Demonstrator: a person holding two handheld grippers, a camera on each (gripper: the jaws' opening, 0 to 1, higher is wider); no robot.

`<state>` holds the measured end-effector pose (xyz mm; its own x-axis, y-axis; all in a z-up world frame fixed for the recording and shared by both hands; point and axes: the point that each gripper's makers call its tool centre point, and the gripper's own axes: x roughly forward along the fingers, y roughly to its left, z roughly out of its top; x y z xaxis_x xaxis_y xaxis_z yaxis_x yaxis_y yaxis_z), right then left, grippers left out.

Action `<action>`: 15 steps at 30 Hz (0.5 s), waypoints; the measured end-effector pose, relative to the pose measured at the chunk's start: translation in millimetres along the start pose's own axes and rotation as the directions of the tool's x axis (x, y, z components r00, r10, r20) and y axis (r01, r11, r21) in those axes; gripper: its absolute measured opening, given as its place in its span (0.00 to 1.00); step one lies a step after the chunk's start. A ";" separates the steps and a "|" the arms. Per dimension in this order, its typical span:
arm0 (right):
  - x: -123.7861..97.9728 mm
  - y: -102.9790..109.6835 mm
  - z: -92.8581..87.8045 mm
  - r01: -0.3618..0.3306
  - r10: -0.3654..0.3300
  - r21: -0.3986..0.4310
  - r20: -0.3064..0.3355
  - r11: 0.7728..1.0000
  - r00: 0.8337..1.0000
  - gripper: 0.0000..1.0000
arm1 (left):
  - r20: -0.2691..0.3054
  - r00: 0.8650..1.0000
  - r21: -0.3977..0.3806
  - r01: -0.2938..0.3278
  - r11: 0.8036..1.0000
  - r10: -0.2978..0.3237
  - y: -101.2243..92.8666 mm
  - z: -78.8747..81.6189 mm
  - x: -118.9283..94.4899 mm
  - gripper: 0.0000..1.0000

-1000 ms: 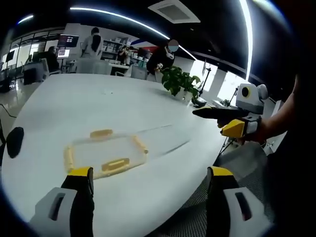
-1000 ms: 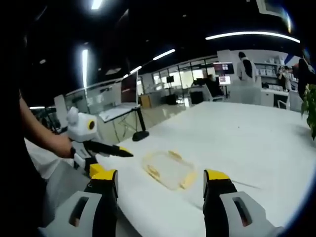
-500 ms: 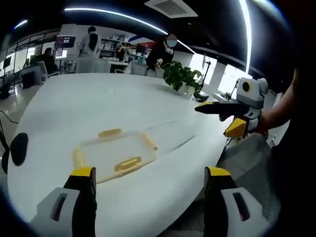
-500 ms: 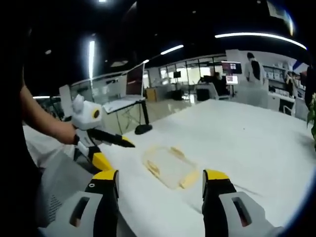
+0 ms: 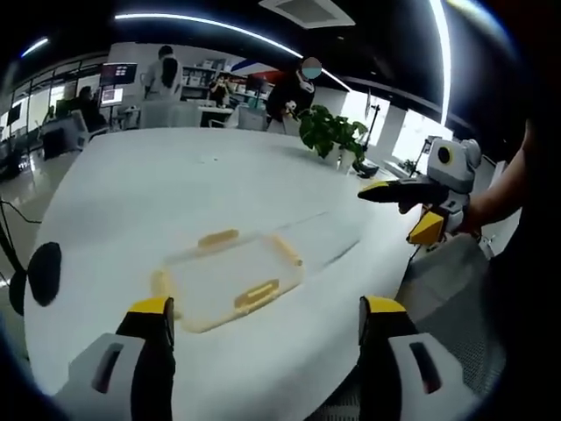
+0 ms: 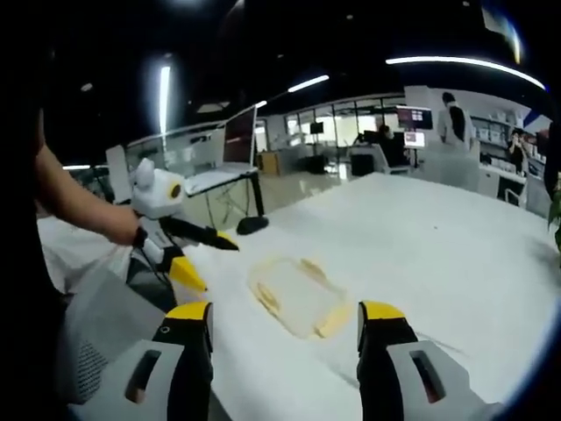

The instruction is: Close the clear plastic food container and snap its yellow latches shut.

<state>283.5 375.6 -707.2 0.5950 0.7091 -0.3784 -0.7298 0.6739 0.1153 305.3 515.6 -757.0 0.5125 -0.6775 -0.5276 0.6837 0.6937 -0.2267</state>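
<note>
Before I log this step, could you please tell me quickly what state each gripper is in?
Left gripper: open, holding nothing, above the table.
Right gripper: open, holding nothing, short of the container.

Left gripper (image 5: 263,320) jaws spread wide, empty, right gripper (image 6: 285,324) jaws likewise apart, empty, each held by a bare forearm.

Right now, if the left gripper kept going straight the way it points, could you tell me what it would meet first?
Probably the clear container lying on the white table, just ahead of the left gripper; its open fingers frame it, though depth is uncertain.
</note>
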 end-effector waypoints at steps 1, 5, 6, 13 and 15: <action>0.5 -0.3 0.2 0.000 0.000 -0.004 0.000 1.000 1.000 0.67 | -0.001 1.000 0.001 0.001 1.000 -0.001 1.0 0.5 0.1 0.86; 4.7 -1.0 1.1 -0.005 0.005 -0.013 0.000 1.000 1.000 0.66 | -0.011 1.000 0.008 0.004 1.000 -0.004 5.9 1.5 1.0 0.84; 6.2 -1.0 0.6 -0.006 0.006 -0.017 -0.003 1.000 1.000 0.66 | -0.011 1.000 0.011 0.005 1.000 -0.005 7.0 2.0 1.2 0.84; 14.3 -1.7 -2.6 -0.018 0.017 -0.032 -0.026 0.999 1.000 0.65 | -0.034 0.999 0.028 0.008 1.000 -0.007 15.7 2.2 2.1 0.81; 15.7 -2.4 -3.0 -0.022 0.021 -0.034 -0.030 0.999 0.999 0.65 | -0.040 0.999 0.038 0.010 0.999 -0.008 17.7 2.1 2.3 0.80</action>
<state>293.6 384.5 -716.1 0.5694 0.7166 -0.4029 -0.7536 0.6508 0.0924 319.7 525.8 -760.6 0.4856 -0.6728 -0.5582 0.7079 0.6773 -0.2004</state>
